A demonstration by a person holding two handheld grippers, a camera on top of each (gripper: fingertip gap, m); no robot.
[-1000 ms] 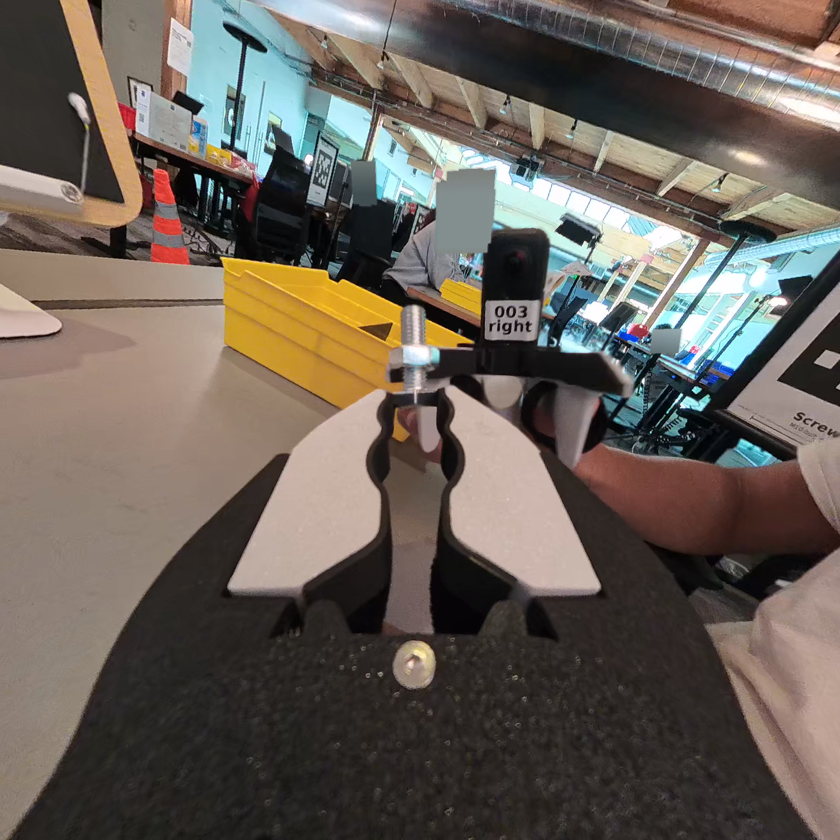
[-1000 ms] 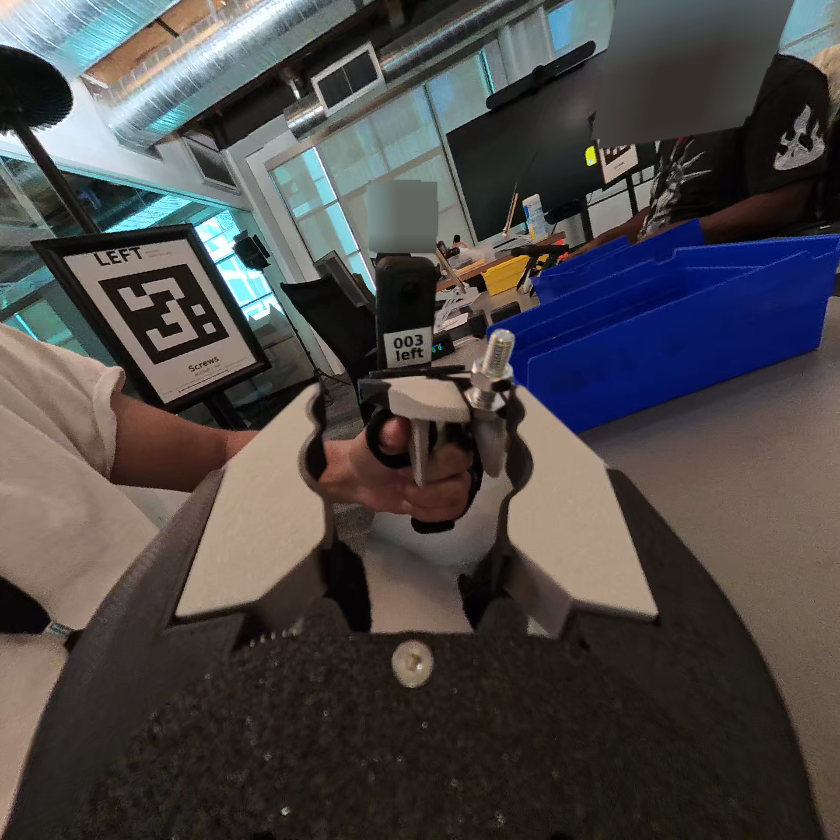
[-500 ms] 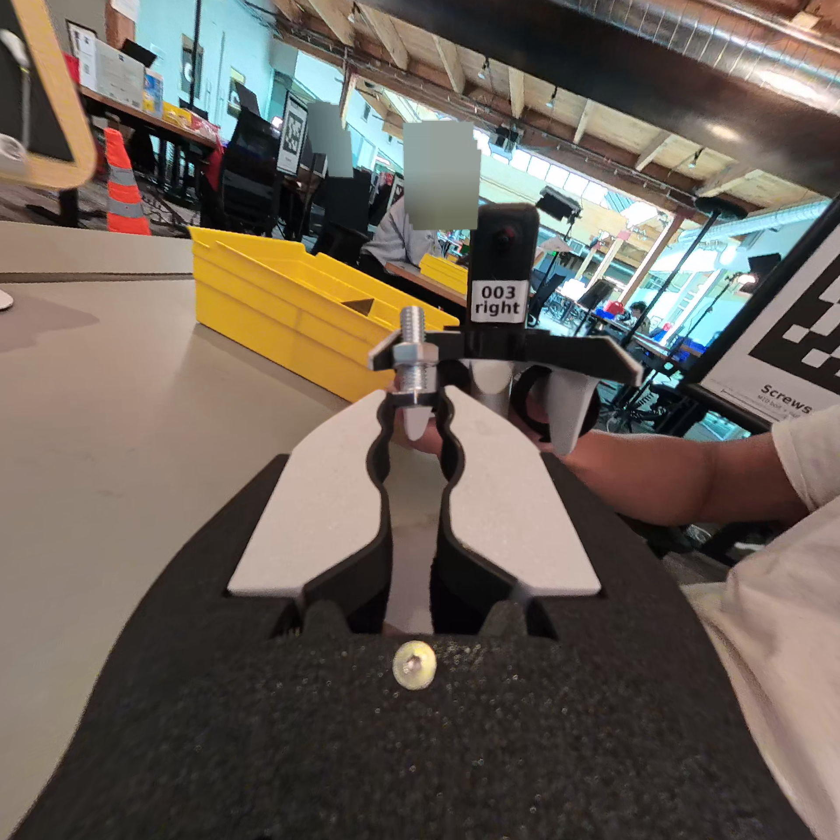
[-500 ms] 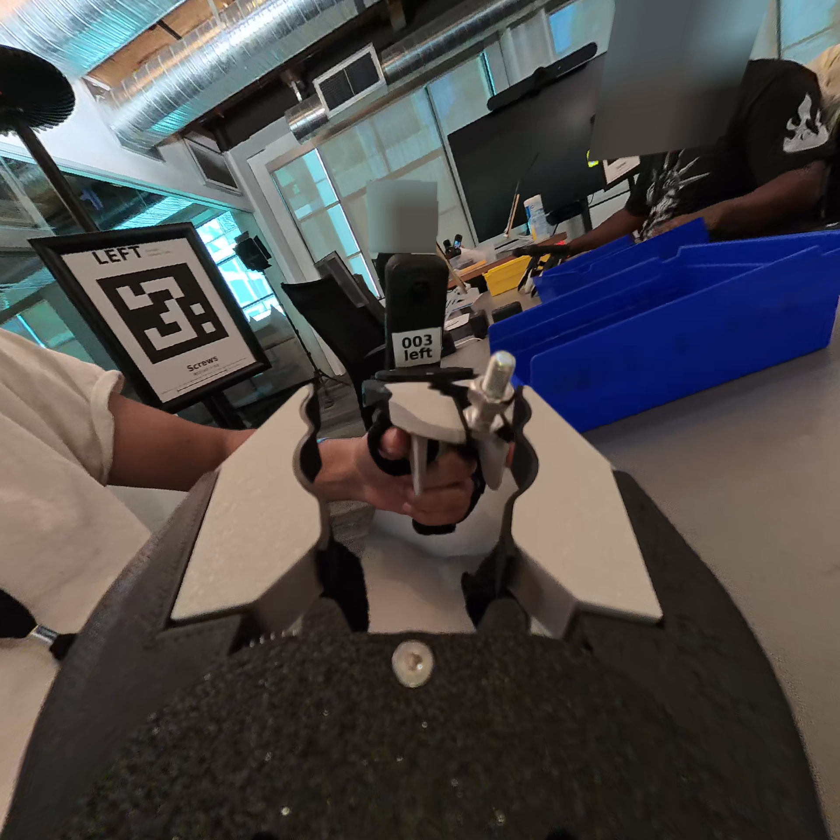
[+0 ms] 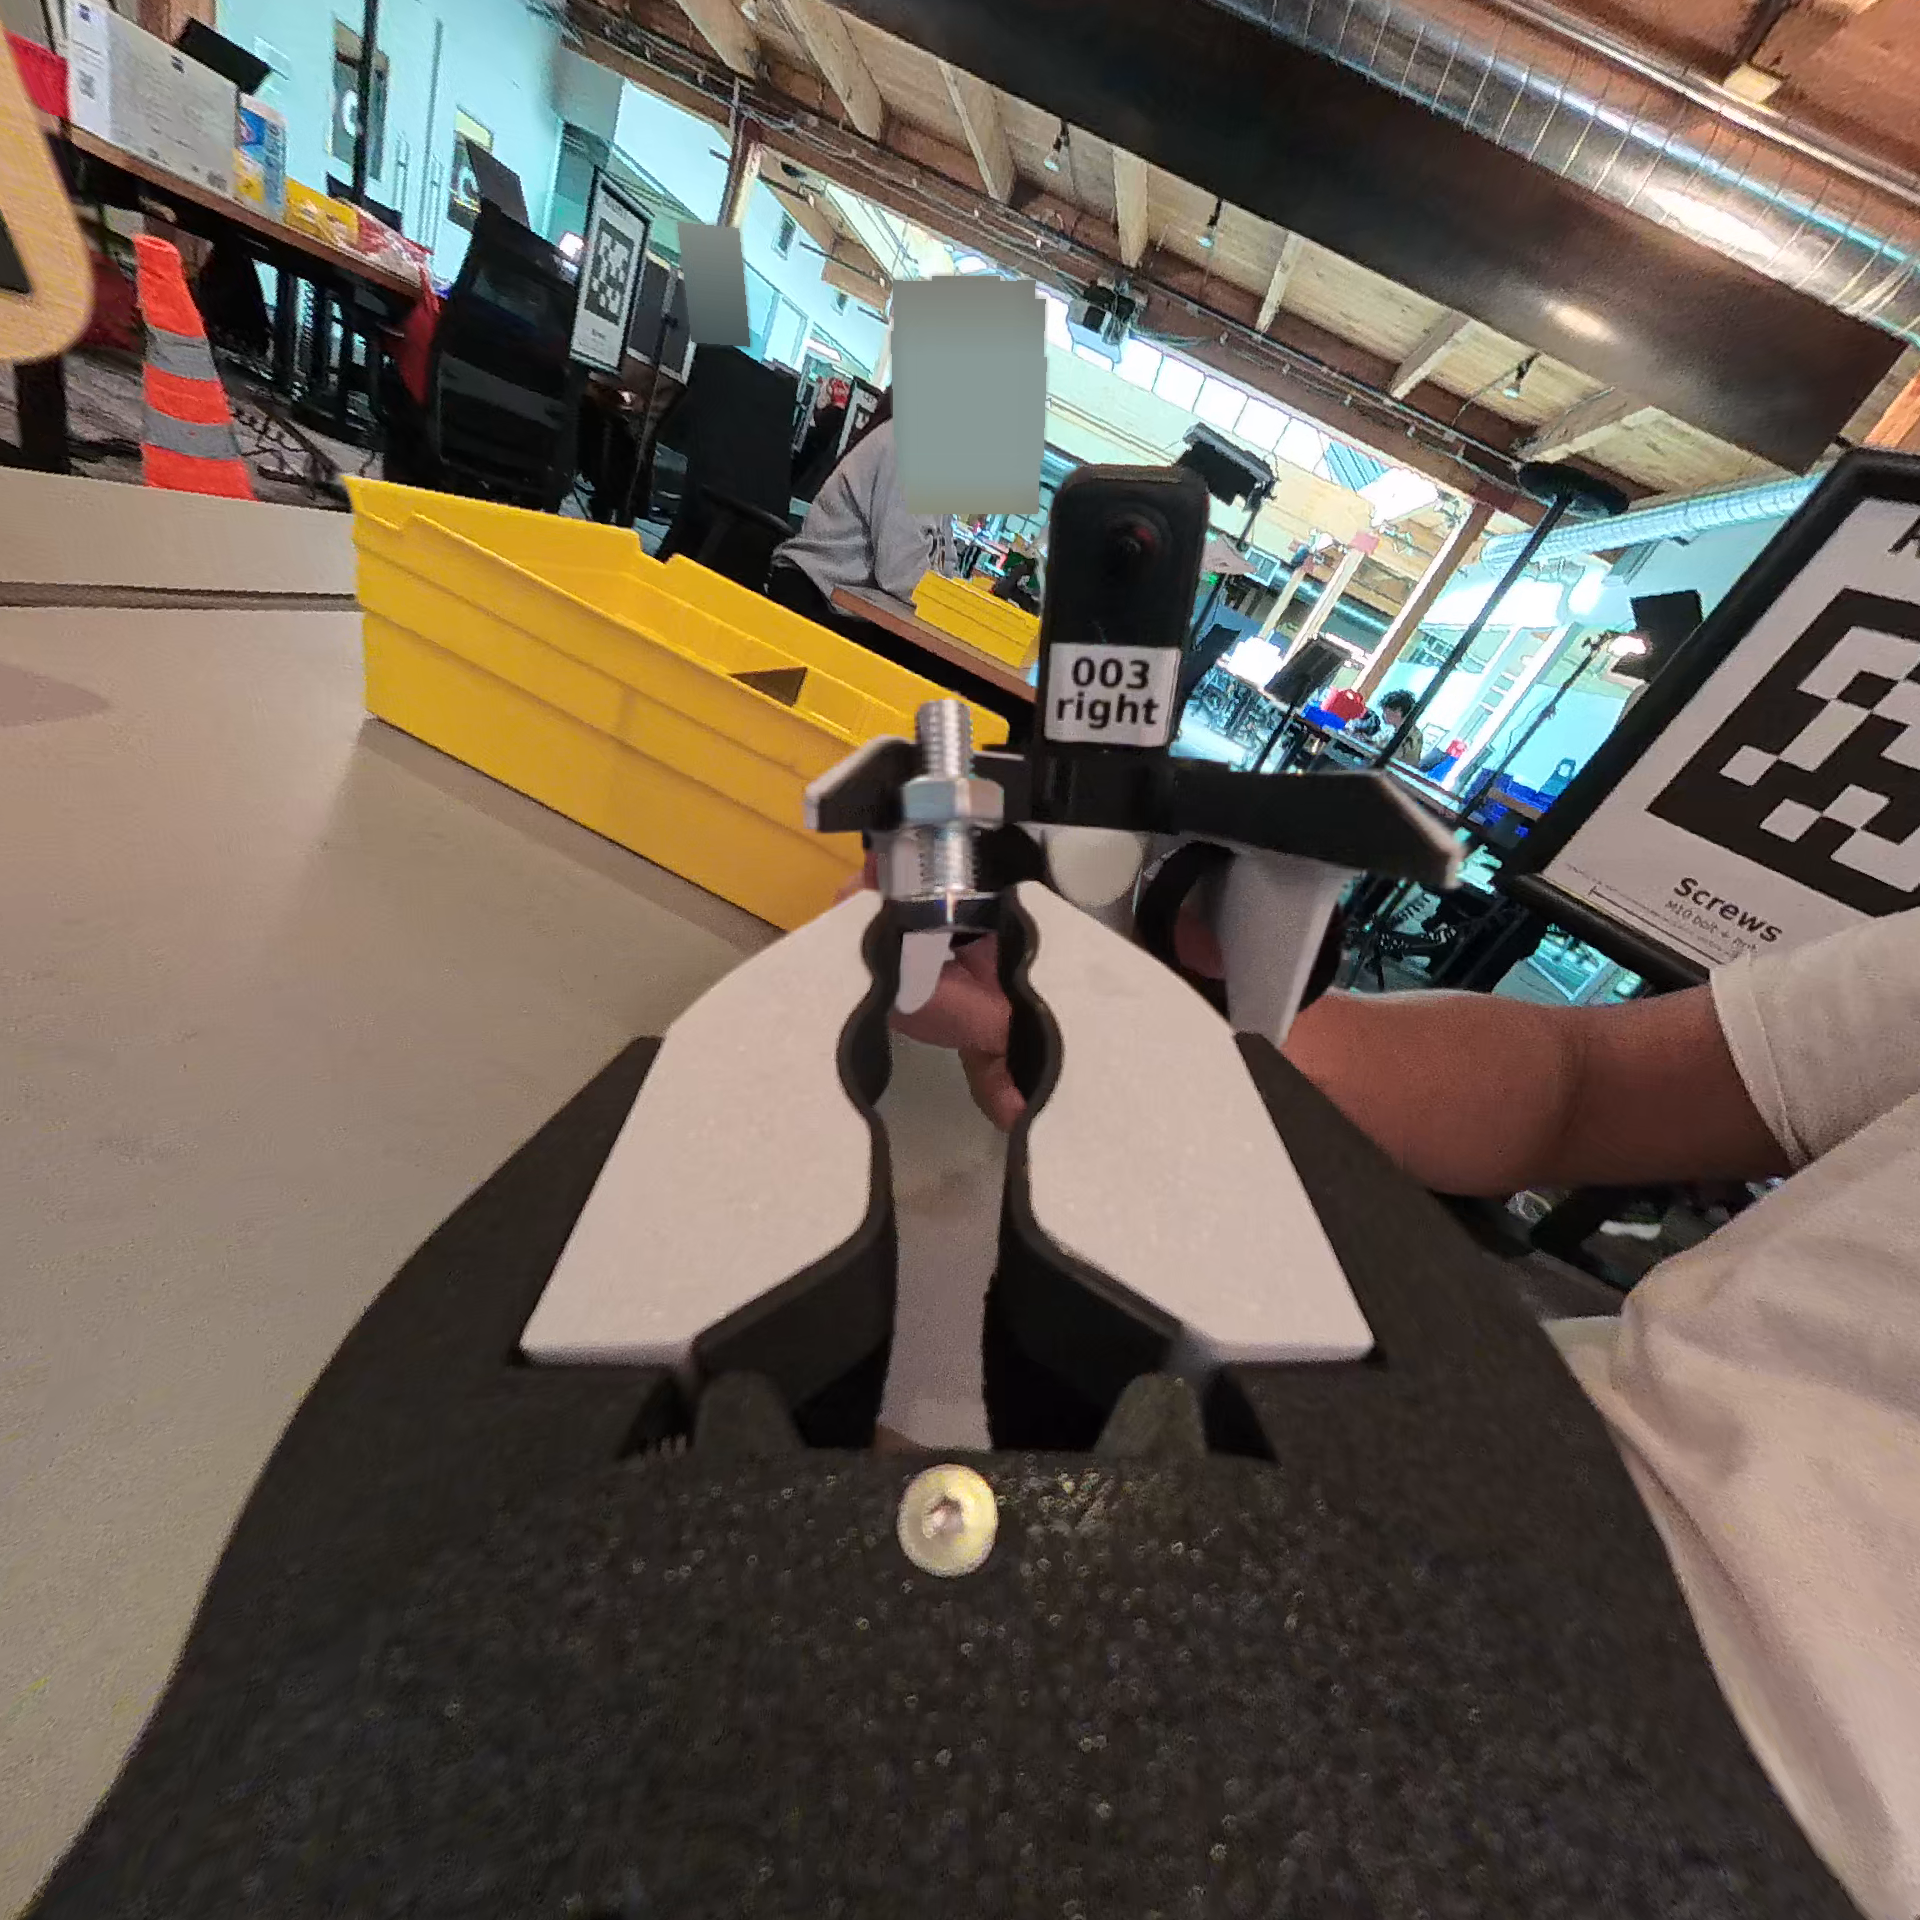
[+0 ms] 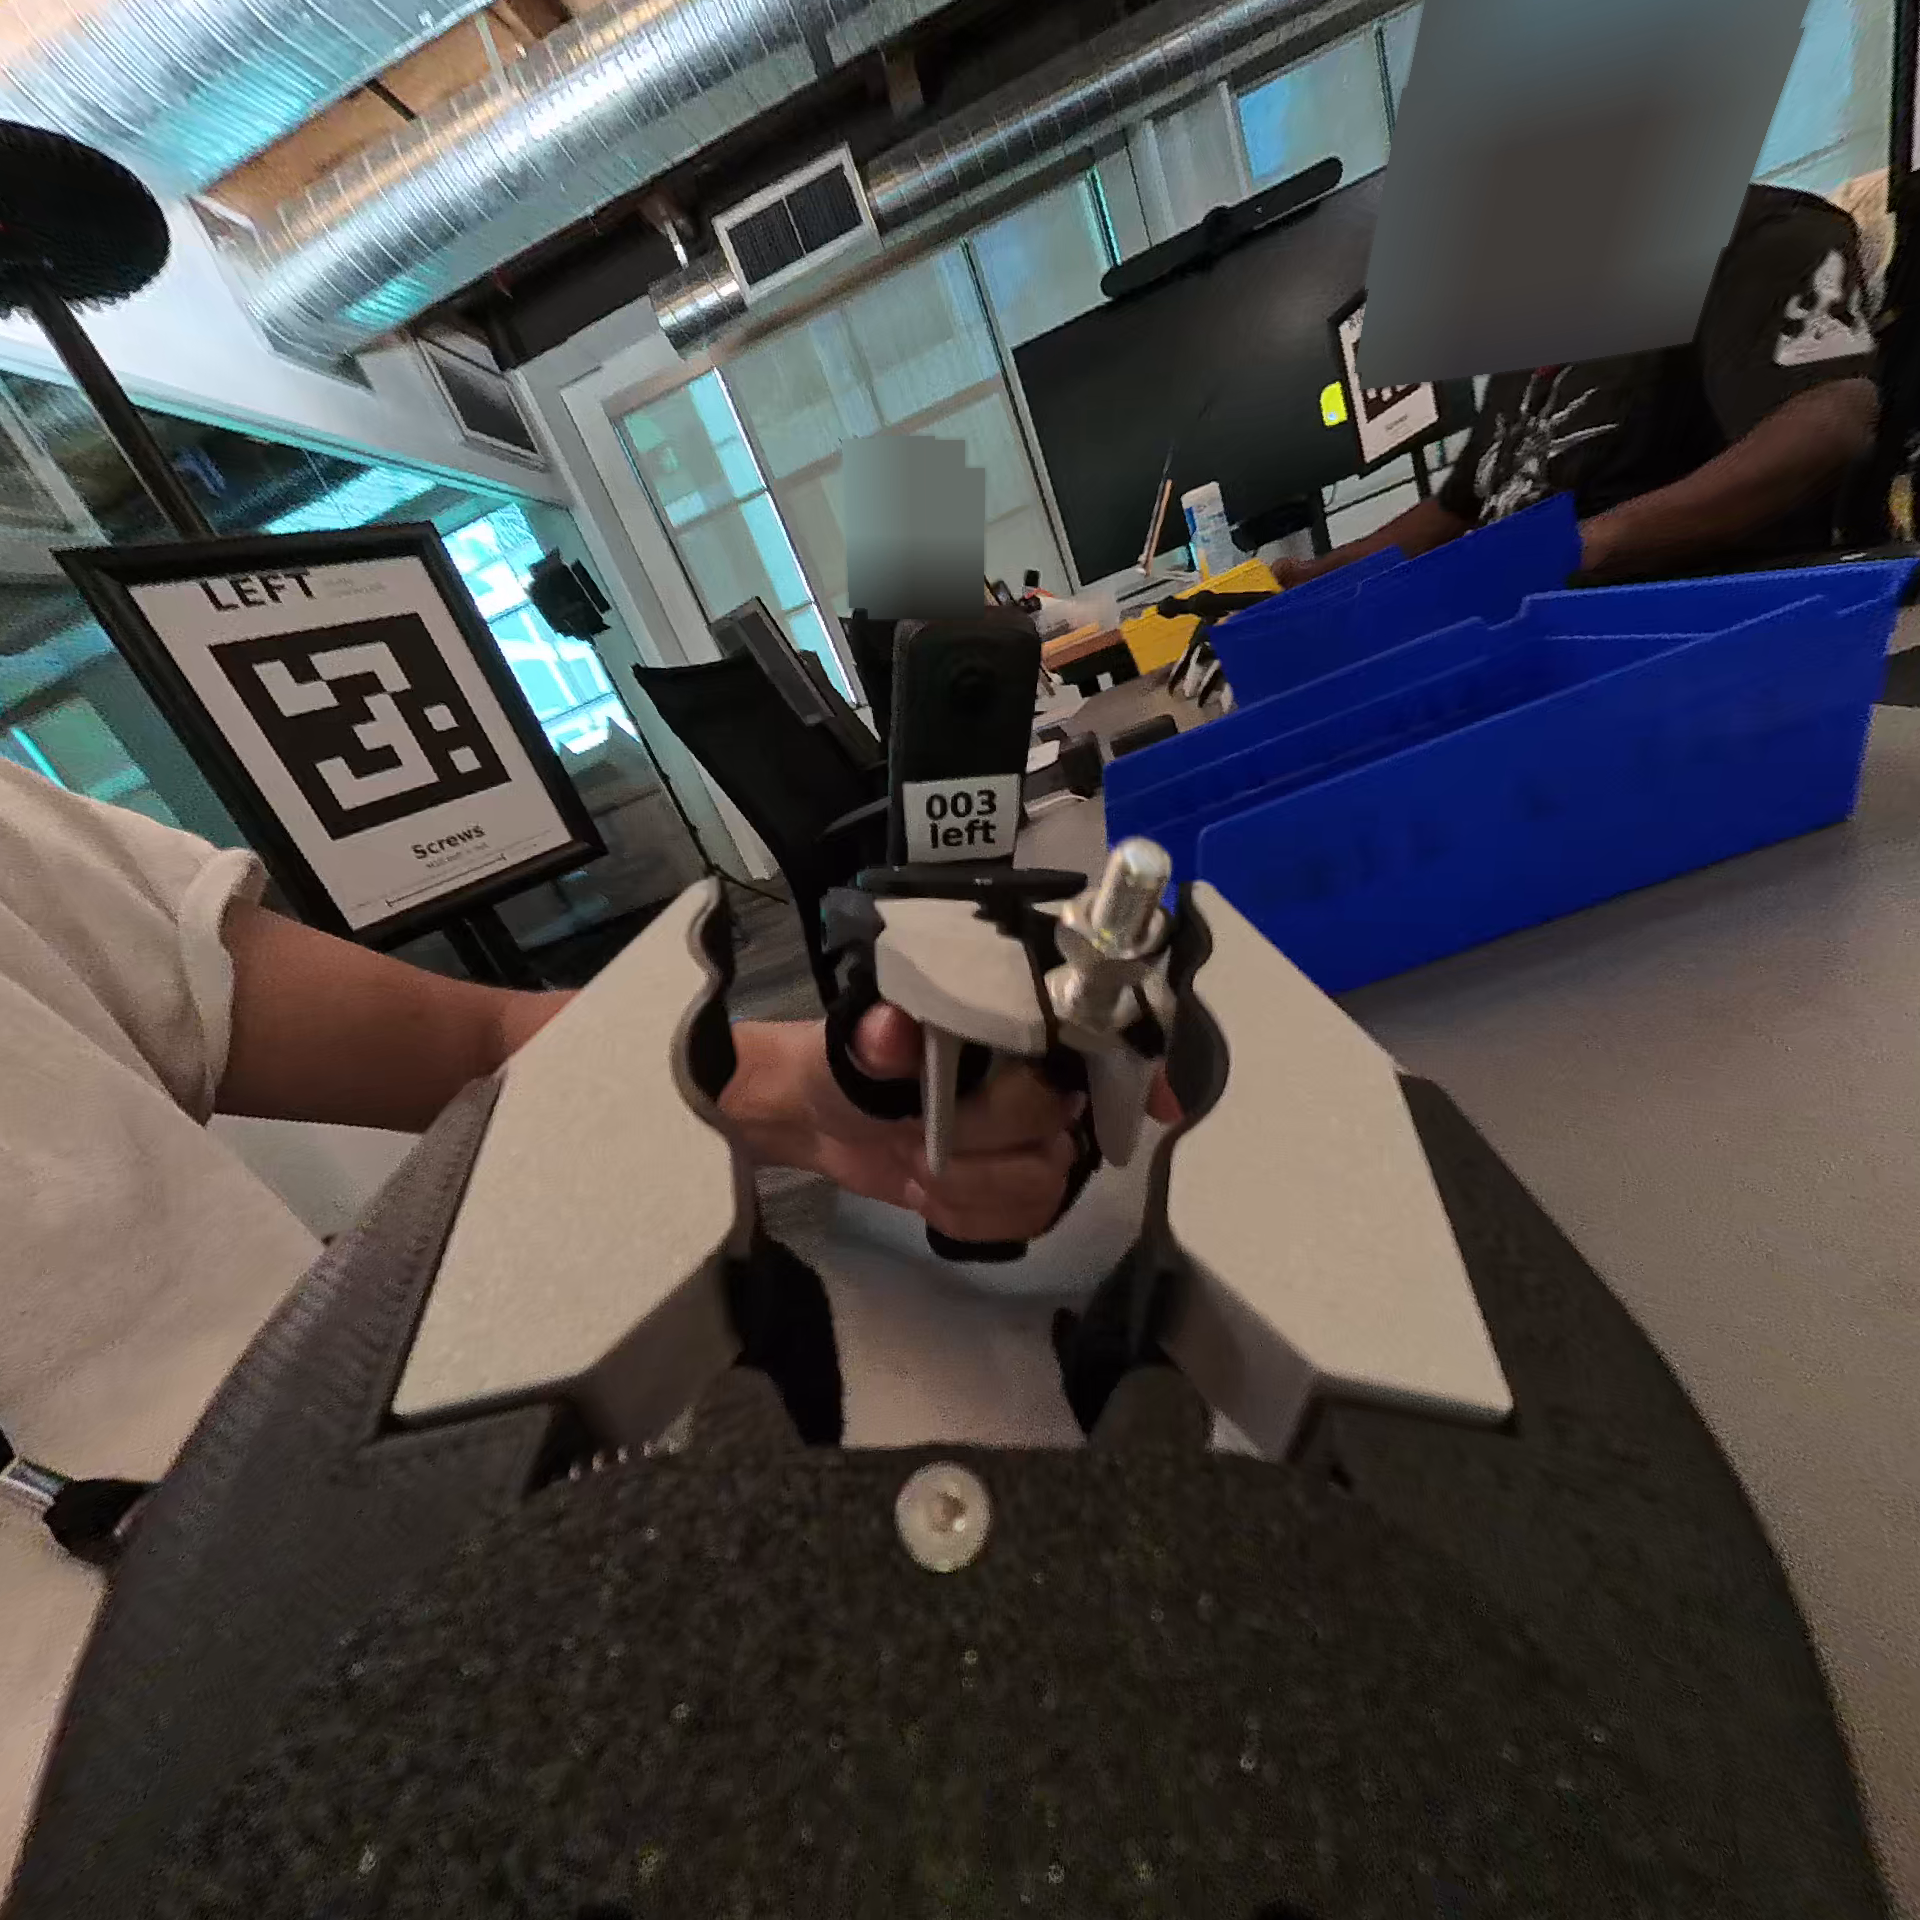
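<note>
Gripping a silver bolt [image 5: 940,821] by its head, left hand-held gripper [image 5: 943,920] narrow; right hand-held gripper [image 6: 951,966] wide, empty. Bolt looks rigid, heavy, slick; nut [image 5: 948,802] flats best hold.

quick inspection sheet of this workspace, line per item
surface: grey table, bare near the grippers
job's things: silver bolt upright with a nut on its thread
clutter: yellow bin and blue bin on the table
grippers: left gripper shut on the bolt's head end; right gripper open wide, one finger beside the bolt
cables: nothing seen
surroundings: framed marker sign, orange cone, seated people, workshop desks
</note>
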